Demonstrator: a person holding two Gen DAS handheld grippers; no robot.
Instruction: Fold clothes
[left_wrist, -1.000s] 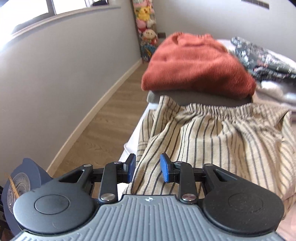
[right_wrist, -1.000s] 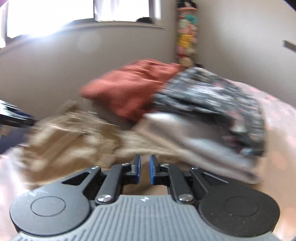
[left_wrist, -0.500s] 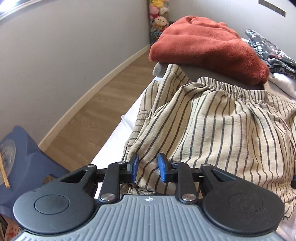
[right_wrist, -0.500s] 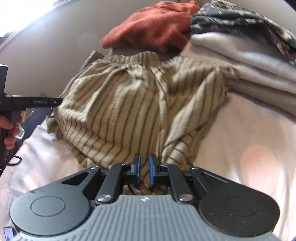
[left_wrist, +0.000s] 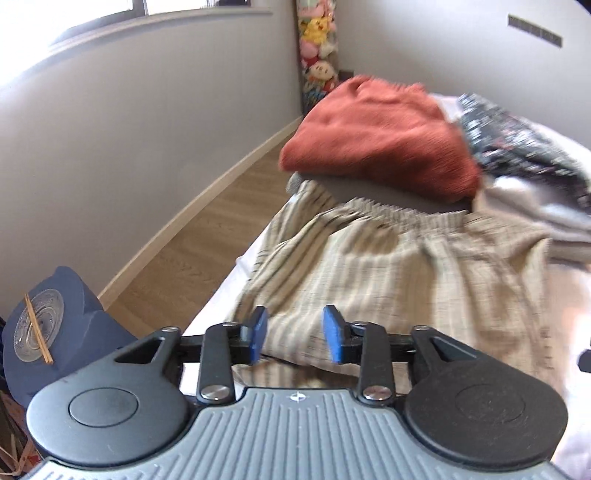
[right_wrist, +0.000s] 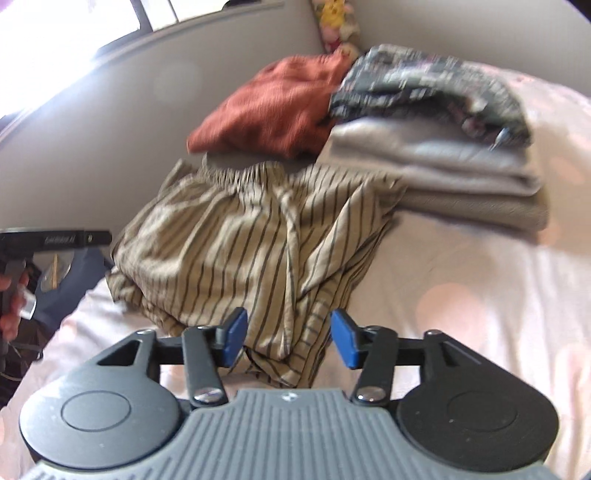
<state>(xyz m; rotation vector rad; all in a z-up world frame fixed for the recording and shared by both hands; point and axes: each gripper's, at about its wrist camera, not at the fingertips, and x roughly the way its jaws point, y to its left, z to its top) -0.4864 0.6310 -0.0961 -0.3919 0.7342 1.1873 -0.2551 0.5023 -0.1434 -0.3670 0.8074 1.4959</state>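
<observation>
Striped beige shorts (right_wrist: 251, 236) lie bunched on the bed (right_wrist: 461, 295), waistband toward the stacks behind: rust top (right_wrist: 273, 110), dark print item (right_wrist: 428, 85) on grey folded cloth (right_wrist: 443, 173). Left gripper (left_wrist: 294, 334) fingers apart, over the shorts' near left edge, holding nothing. Right gripper (right_wrist: 288, 338) fingers apart too, straddling the near hem bunch, no grip. Likely both set at near corners to pinch and fold the hem up toward the waistband
</observation>
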